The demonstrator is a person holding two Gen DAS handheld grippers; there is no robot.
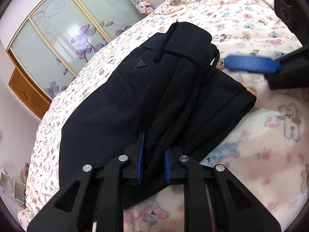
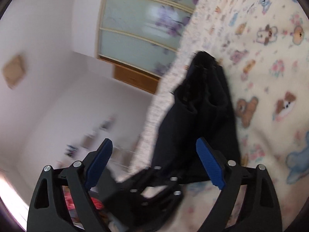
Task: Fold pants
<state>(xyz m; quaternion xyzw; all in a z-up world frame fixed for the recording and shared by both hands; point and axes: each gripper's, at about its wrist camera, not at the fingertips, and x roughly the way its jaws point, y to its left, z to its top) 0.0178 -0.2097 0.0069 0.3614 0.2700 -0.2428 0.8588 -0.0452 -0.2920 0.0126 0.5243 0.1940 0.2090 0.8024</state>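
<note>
We see our left claw (image 1: 153,162) pinching a fold of the pants (image 1: 146,89), which lie on the bed (image 1: 251,29) ahead; our right claw (image 2: 154,164) is spread, empty, beside them.

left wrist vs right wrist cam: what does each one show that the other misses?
Only the left wrist view: the left gripper shut on a bunched fold of the pants, their triangular patch, and a jar of plush toys. Only the right wrist view: the right gripper open with nothing pressed between its pads, plus a blurred wall plaque. Both: the dark pants on the bear-print blanket and the floral wardrobe doors.
</note>
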